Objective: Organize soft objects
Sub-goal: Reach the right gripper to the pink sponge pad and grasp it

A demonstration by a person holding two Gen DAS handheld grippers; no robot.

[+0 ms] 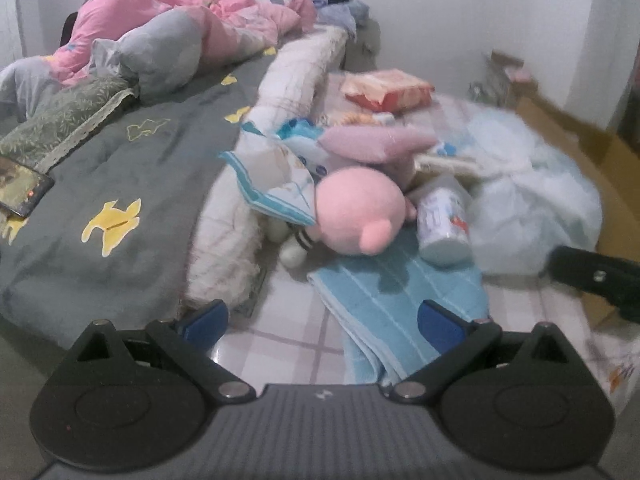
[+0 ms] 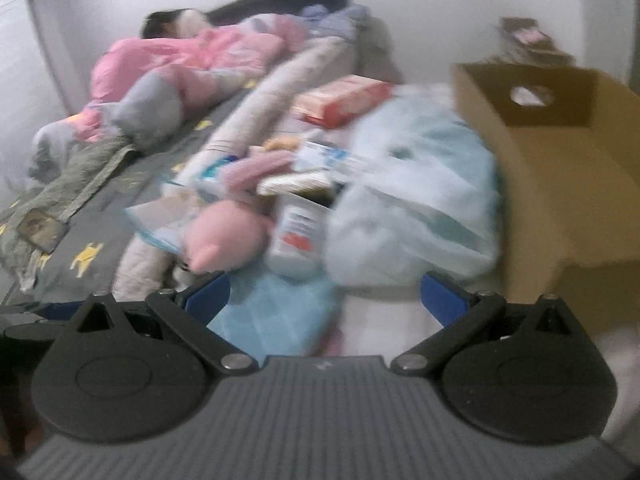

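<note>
A pink plush toy [image 1: 360,208] lies on the bed among a pile of soft things, its round head toward me. A light blue striped towel [image 1: 396,300] lies flat in front of it, and a purple plush piece [image 1: 376,144] sits behind. My left gripper [image 1: 324,320] is open just above the towel's near end, holding nothing. In the blurred right wrist view the same pink plush toy [image 2: 224,240] and blue towel [image 2: 276,312] appear. My right gripper [image 2: 324,300] is open over the towel, empty. Its black body [image 1: 596,280] shows at the left view's right edge.
A white bottle [image 1: 440,220] lies beside the plush toy. A pale blue plastic bag [image 1: 532,188] bulges to the right, with a cardboard box [image 2: 560,152] beyond it. A red packet [image 1: 388,90] lies farther back. A person under pink bedding [image 1: 180,28] lies at the far left. A phone [image 1: 22,188] rests on the grey quilt.
</note>
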